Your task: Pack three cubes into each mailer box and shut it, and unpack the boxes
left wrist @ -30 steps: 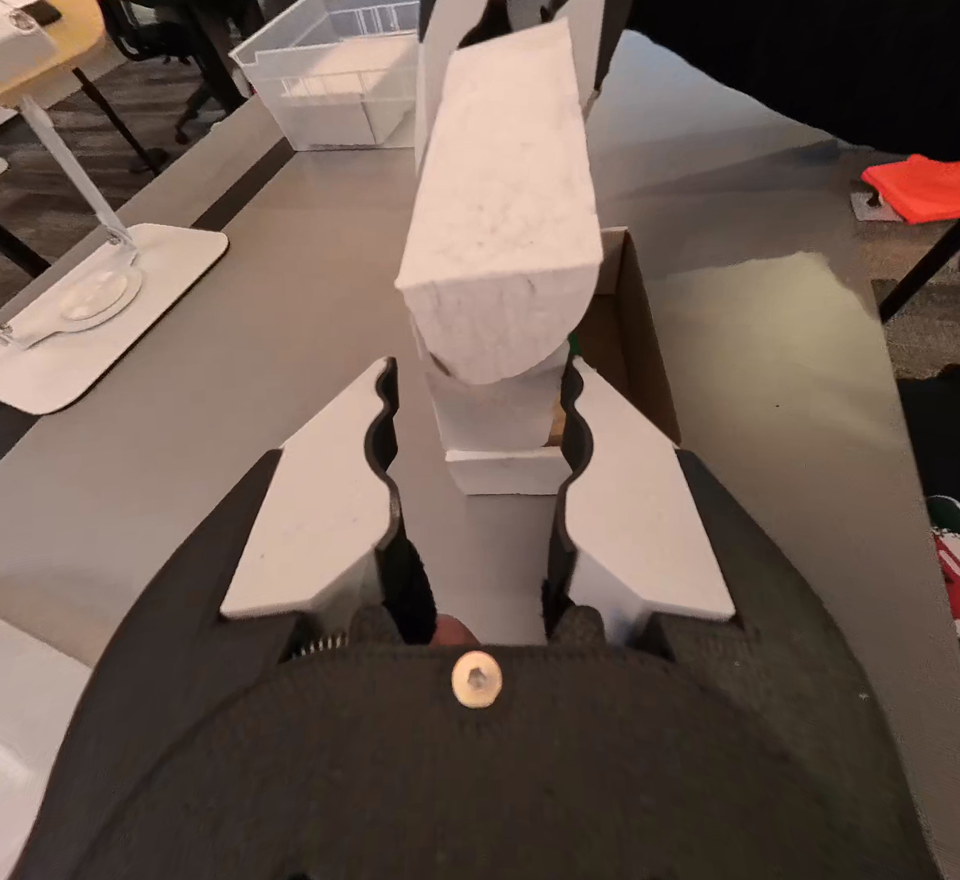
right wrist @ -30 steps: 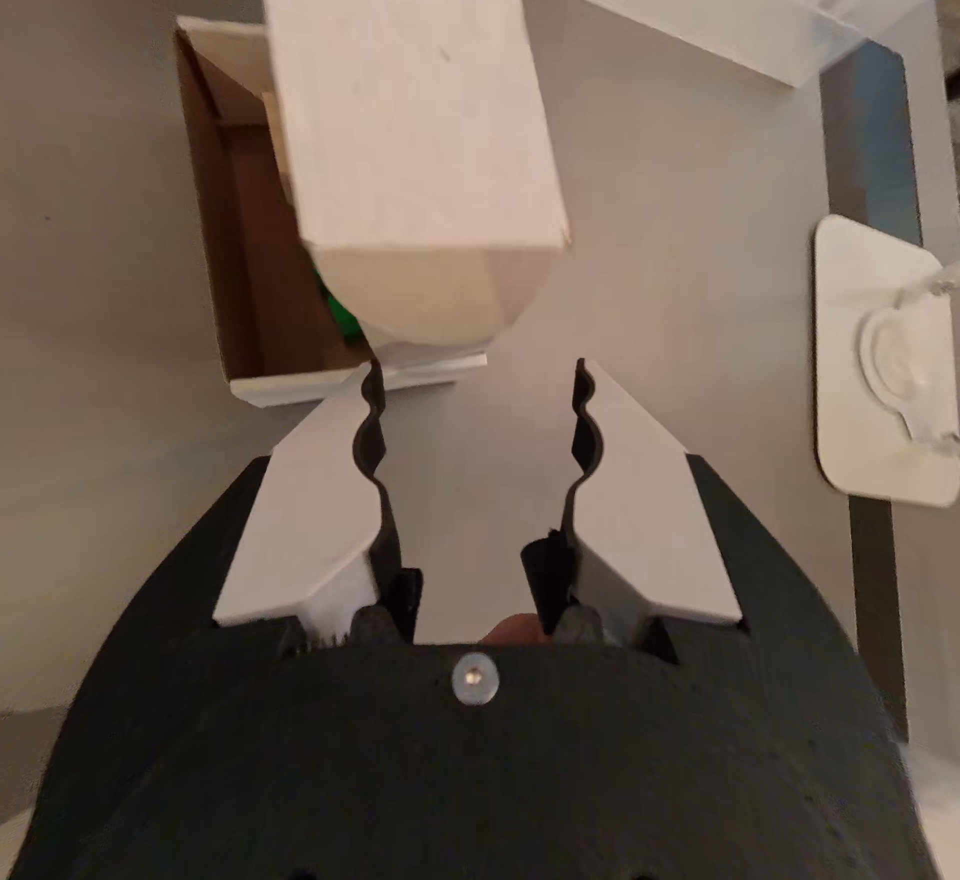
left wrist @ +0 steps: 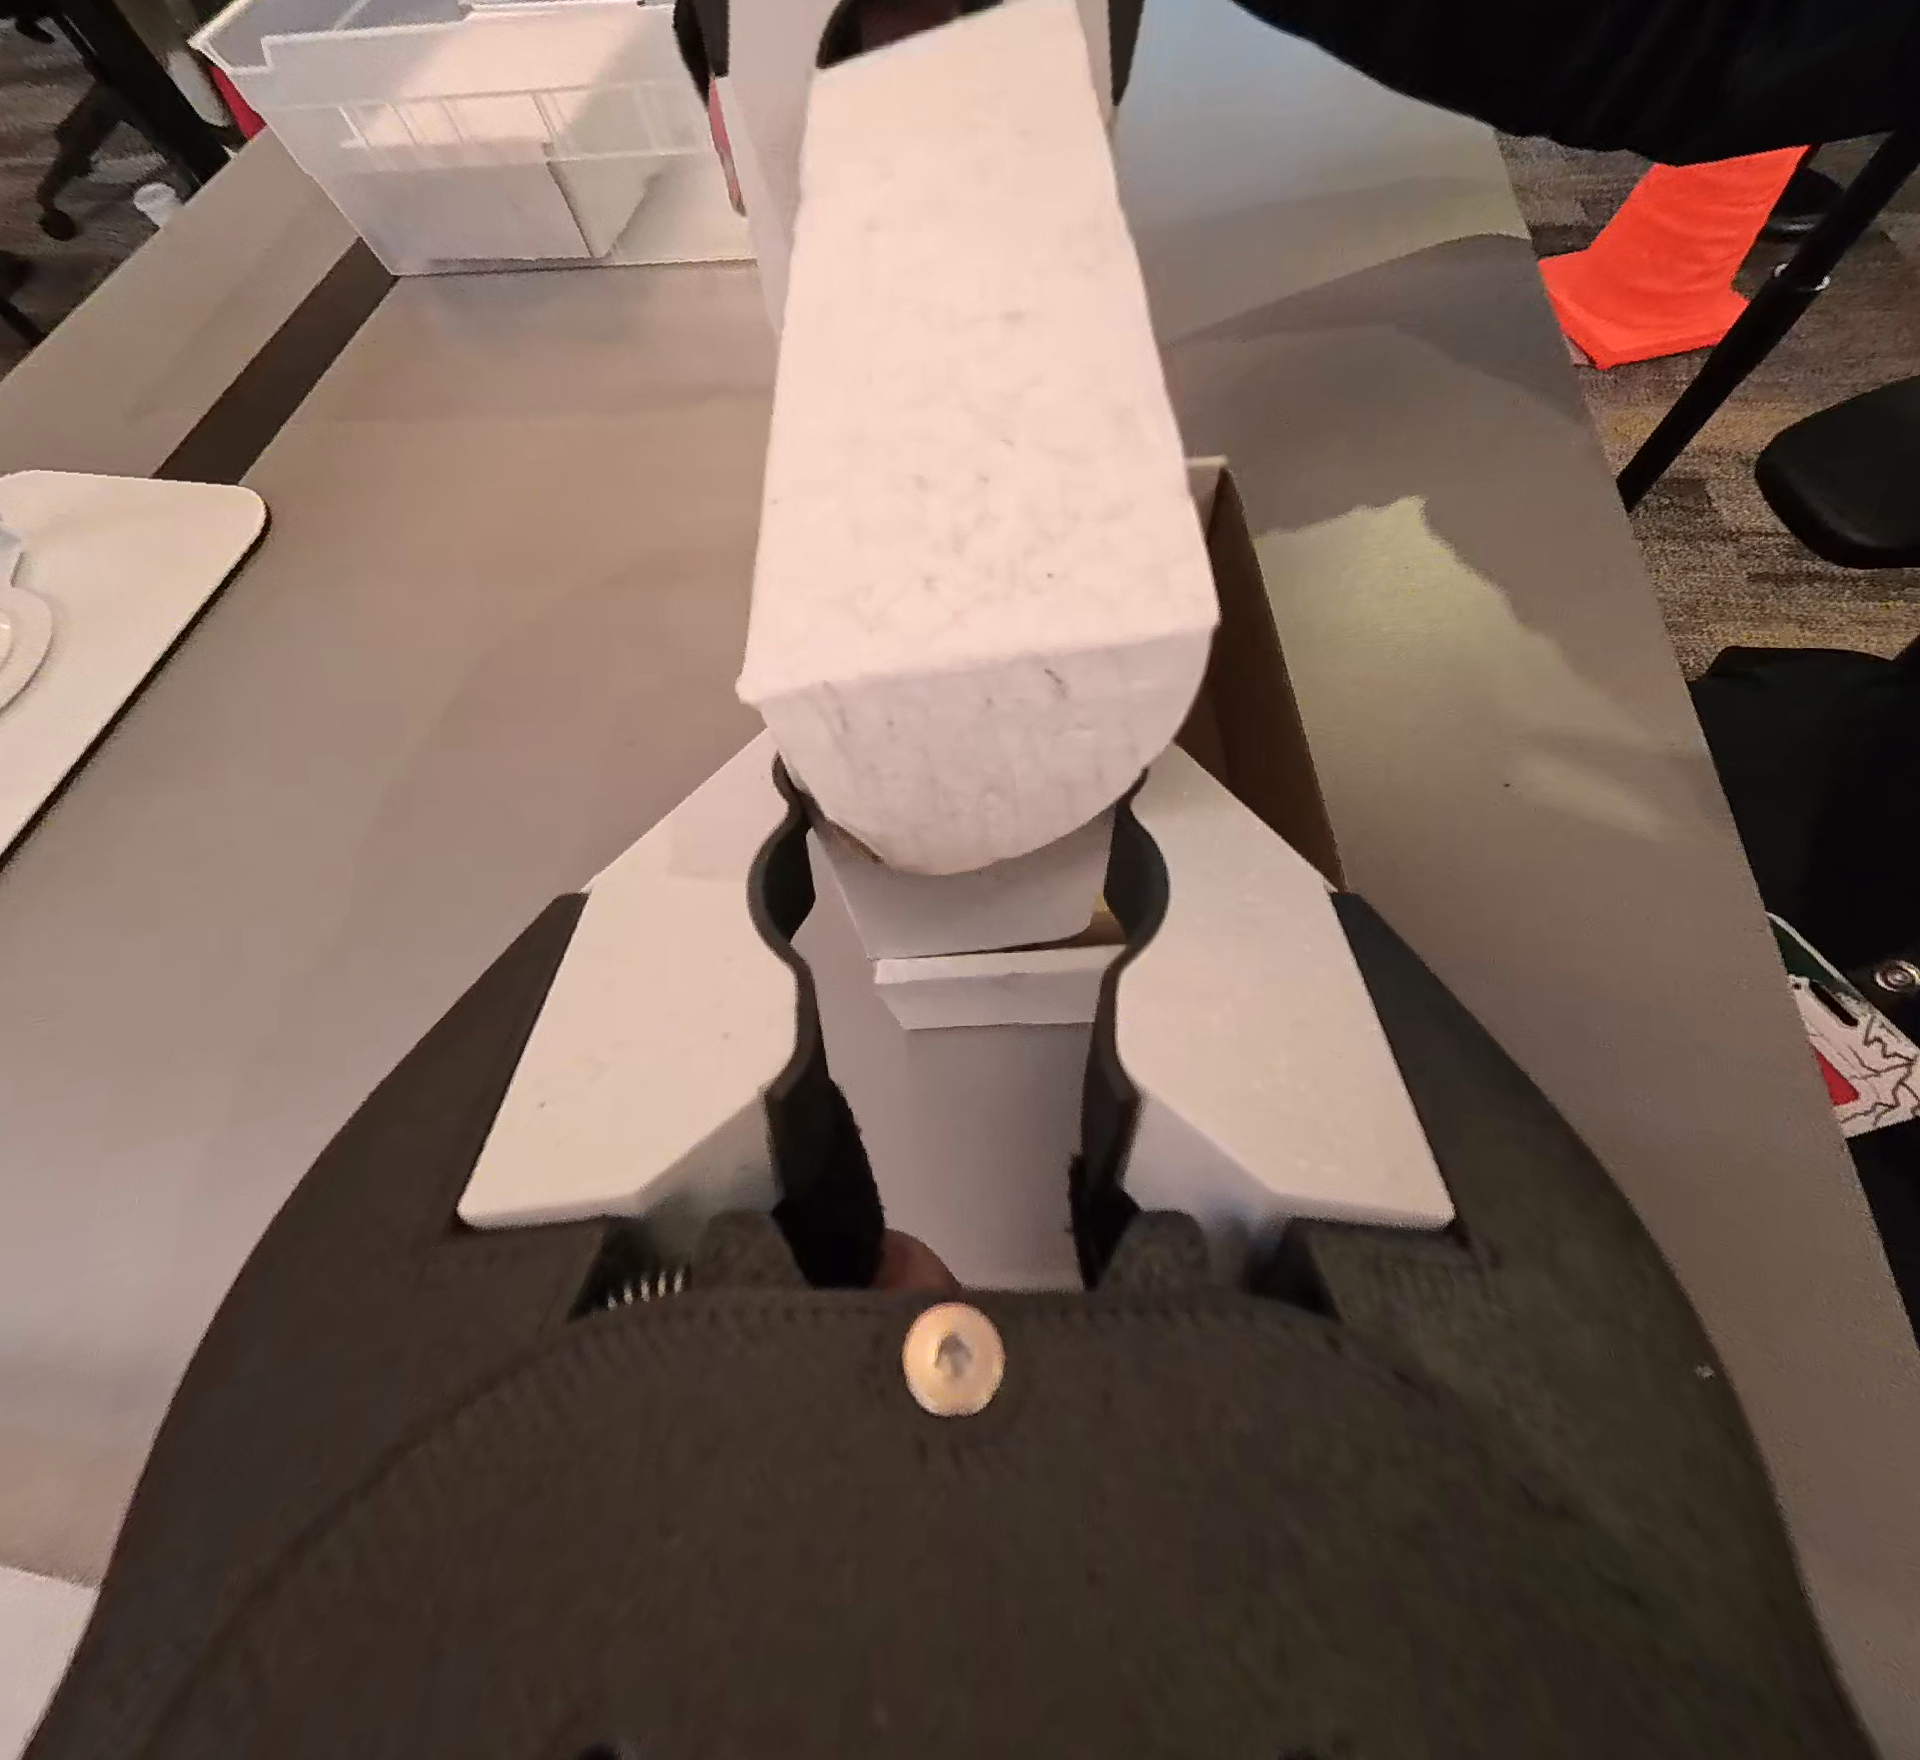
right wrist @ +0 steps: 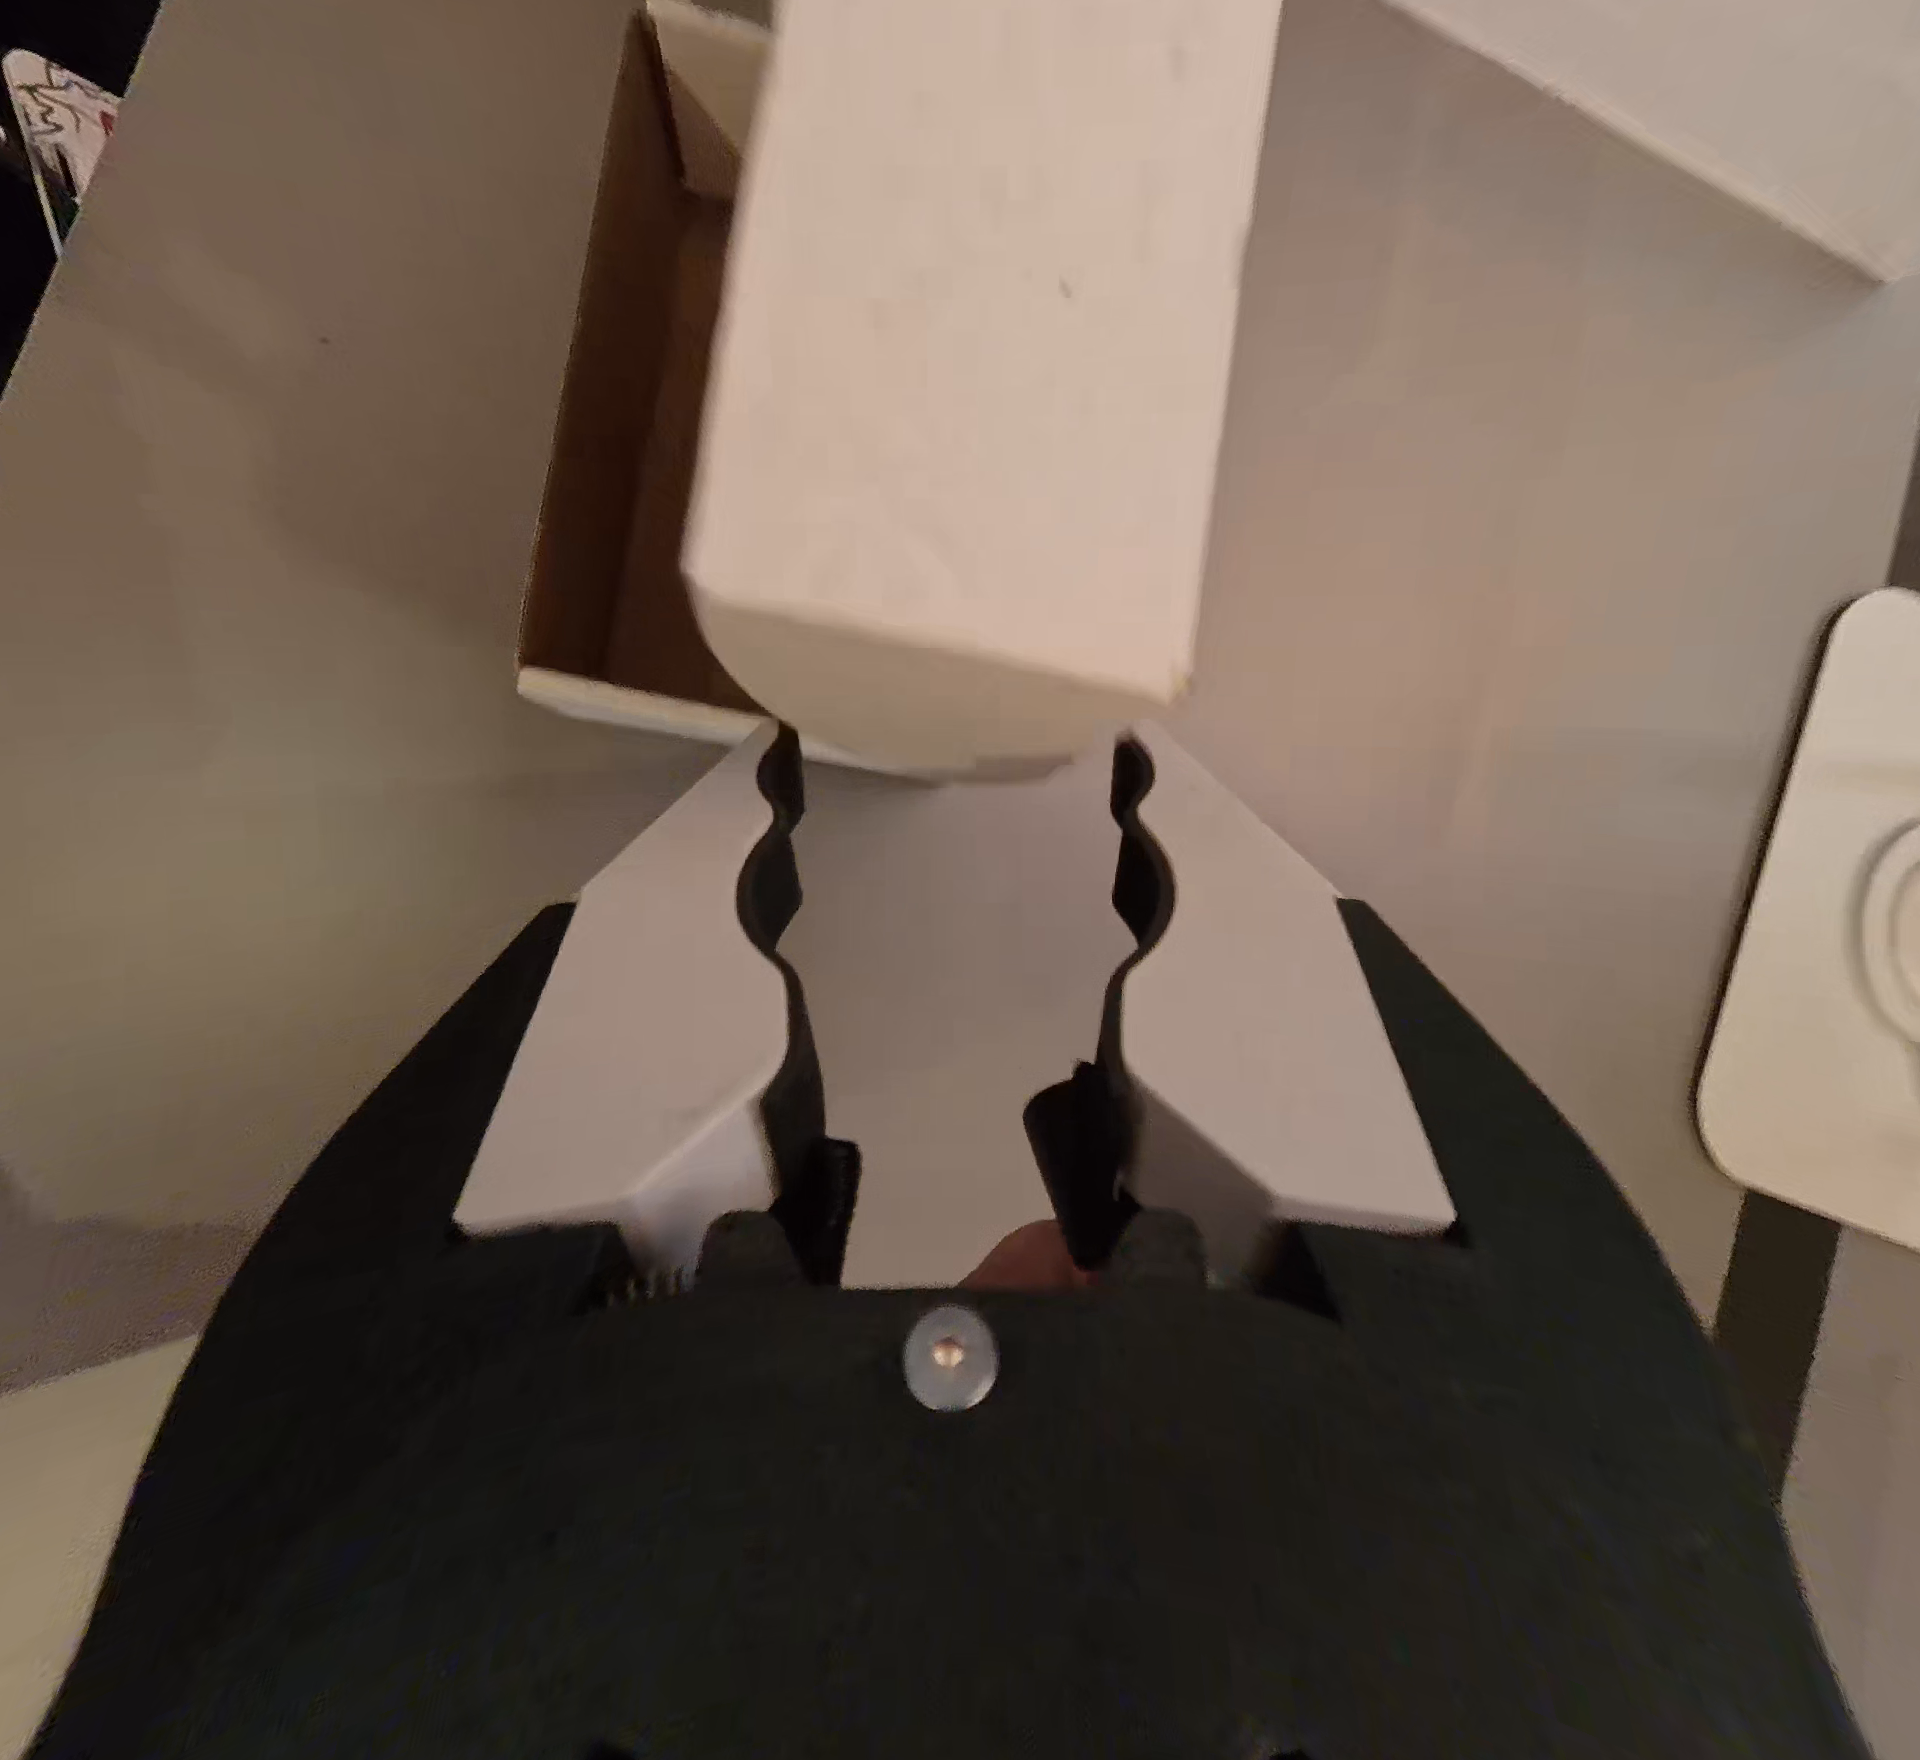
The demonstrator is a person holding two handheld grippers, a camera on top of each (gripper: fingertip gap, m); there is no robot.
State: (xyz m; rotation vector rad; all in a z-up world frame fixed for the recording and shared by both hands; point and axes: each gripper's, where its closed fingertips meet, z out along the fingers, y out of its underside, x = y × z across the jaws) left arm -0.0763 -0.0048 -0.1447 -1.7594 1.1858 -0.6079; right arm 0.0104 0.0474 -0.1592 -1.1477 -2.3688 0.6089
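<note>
1. Left gripper (left wrist: 956, 863), lower centre of the left wrist view. Fingers (left wrist: 665, 1035) set moderately apart, gripping nothing; the rounded lid flap of the mailer box hangs between the tips, and contact cannot be told.

2. Right gripper (right wrist: 951, 754), lower centre of the right wrist view. Fingers (right wrist: 1278, 1004) likewise partly spread and empty-handed; the tips sit just beneath the flap edge. The same tool shows at the top centre of the left wrist view, past the lid.

3. Mailer box (left wrist: 1262, 661), white outside, brown inside, standing open on the counter (left wrist: 468, 567) straight ahead of the left fingers. In the right wrist view its brown interior (right wrist: 623, 422) lies in the upper left, mostly covered.

4. Lid (left wrist: 977, 463) of the box, white, raised and slanting over the opening, centre of both views (right wrist: 987, 308). It blocks sight of the contents; no cube can be made out.

5. White flat base (left wrist: 114, 609), left edge of the left wrist view; right edge in the right wrist view (right wrist: 1829, 983).

6. Clear plastic bin (left wrist: 457, 141), upper left, at the far end of the counter.

7. Orange item (left wrist: 1652, 256), upper right, off the counter on the floor.
</note>
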